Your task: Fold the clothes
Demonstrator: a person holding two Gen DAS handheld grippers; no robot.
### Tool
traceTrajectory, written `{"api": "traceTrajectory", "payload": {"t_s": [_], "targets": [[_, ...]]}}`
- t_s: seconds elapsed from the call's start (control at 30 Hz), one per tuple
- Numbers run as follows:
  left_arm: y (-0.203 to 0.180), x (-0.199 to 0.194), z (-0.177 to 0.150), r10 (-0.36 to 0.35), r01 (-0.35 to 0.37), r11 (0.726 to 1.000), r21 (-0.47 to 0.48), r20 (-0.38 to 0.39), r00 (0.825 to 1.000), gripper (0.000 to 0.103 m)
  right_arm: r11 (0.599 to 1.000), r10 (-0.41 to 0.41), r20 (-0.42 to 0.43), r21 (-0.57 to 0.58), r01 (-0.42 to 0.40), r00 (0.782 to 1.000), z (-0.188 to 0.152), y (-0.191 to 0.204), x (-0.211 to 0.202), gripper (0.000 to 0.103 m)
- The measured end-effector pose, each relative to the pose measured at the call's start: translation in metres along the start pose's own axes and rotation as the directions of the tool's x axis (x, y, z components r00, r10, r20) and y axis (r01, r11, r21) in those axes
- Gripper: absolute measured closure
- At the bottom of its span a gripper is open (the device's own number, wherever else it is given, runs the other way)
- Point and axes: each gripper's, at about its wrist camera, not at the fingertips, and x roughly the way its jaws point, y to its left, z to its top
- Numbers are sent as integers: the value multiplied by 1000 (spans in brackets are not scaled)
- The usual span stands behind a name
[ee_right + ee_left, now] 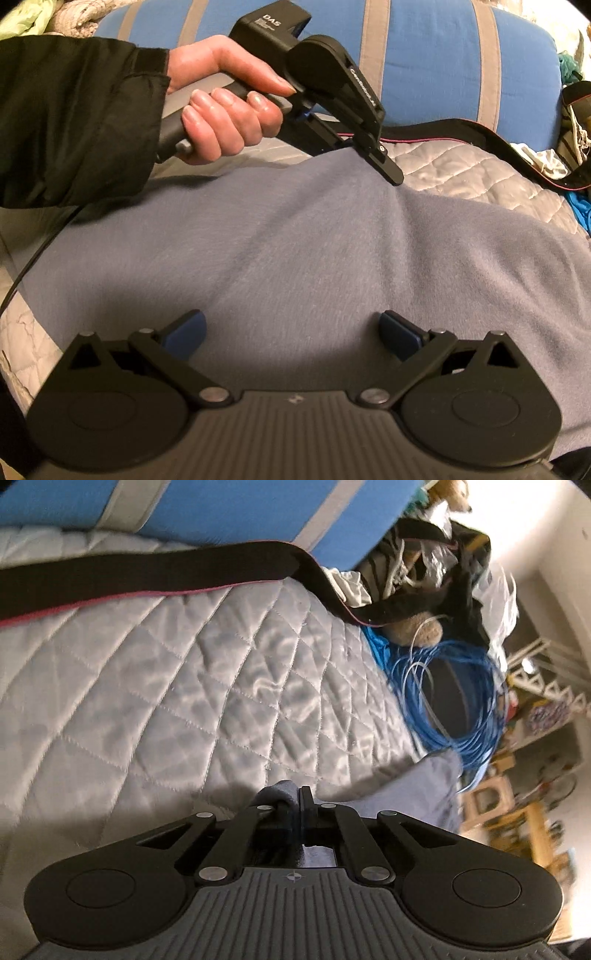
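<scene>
A grey-blue garment point(314, 243) lies spread across the quilted bed cover point(454, 166). In the right wrist view the left gripper point(391, 175), held by a person's hand point(229, 110), pinches the garment's far edge with its jaws together. In the left wrist view that left gripper point(293, 797) is shut on a small fold of the grey-blue garment point(421, 794), which trails off to the right. My right gripper point(291, 328) hovers over the garment's near part, wide open, with only flat cloth below its blue pads point(399, 332).
A black strap with a pink edge point(147, 576) crosses the bed cover point(184, 686) in front of a blue cushion with grey stripes point(221, 513). Beside the bed on the right lie a coil of blue cable point(450, 701) and piled clutter point(424, 572).
</scene>
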Motion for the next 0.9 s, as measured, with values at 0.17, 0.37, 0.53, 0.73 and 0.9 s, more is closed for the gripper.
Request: {"api": "traceTrajectory", "payload": {"t_s": [0.17, 0.37, 0.53, 0.73, 0.9], "targets": [[-15, -5, -4, 42, -44, 992, 120, 27, 999, 99, 1000, 0, 2, -1, 0, 1000, 0, -1, 1, 1], [-56, -18, -16, 120, -146, 918, 368, 95, 988, 99, 1000, 7, 6, -4, -7, 1000, -2, -1, -1, 1], [-124, -25, -62, 249, -358, 623, 696, 257, 934, 99, 1000, 13, 10, -4, -13, 1000, -2, -2, -2, 1], [-149, -42, -98, 208, -347, 524, 778, 278, 938, 98, 1000, 12, 11, 0, -12, 1000, -1, 0, -2, 1], [-133, -41, -99, 260, -361, 547, 755, 256, 931, 73, 1000, 9, 13, 1, -9, 1000, 0, 2, -3, 1]]}}
